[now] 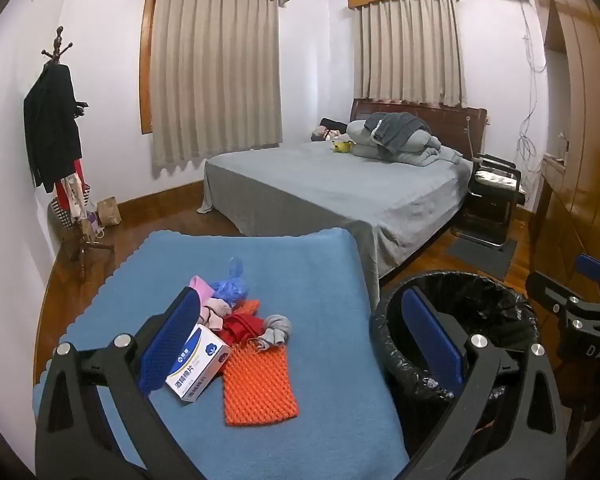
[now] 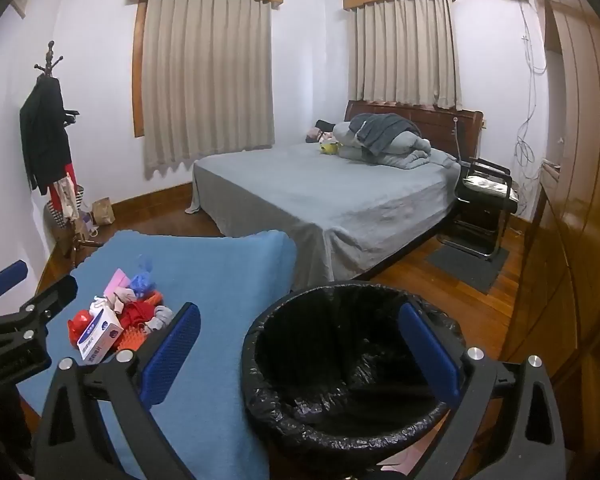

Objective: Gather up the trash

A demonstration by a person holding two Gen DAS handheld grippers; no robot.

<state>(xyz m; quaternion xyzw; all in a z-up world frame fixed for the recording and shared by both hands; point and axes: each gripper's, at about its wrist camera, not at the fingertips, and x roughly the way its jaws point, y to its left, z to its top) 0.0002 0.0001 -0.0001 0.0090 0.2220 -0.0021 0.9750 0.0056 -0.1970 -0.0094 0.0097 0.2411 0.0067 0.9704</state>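
A pile of trash lies on a blue cloth-covered table point(image 1: 320, 272): a white box point(image 1: 198, 368), an orange mesh pad point(image 1: 258, 388), red scraps point(image 1: 242, 326), a grey wad point(image 1: 278, 328), a blue plastic bag point(image 1: 232, 286) and a pink piece point(image 1: 202, 286). My left gripper point(image 1: 300, 344) is open and empty above the pile, its left pad beside the box. A black-lined trash bin point(image 2: 340, 368) stands right of the table. My right gripper point(image 2: 300, 352) is open and empty over the bin. The pile also shows in the right wrist view point(image 2: 120, 320).
A grey bed point(image 1: 340, 188) stands behind the table. A coat rack point(image 1: 56, 140) with clothes is at the left wall. A black chair point(image 1: 494, 192) and a mat sit right of the bed. A wooden wardrobe point(image 2: 572, 200) lines the right side.
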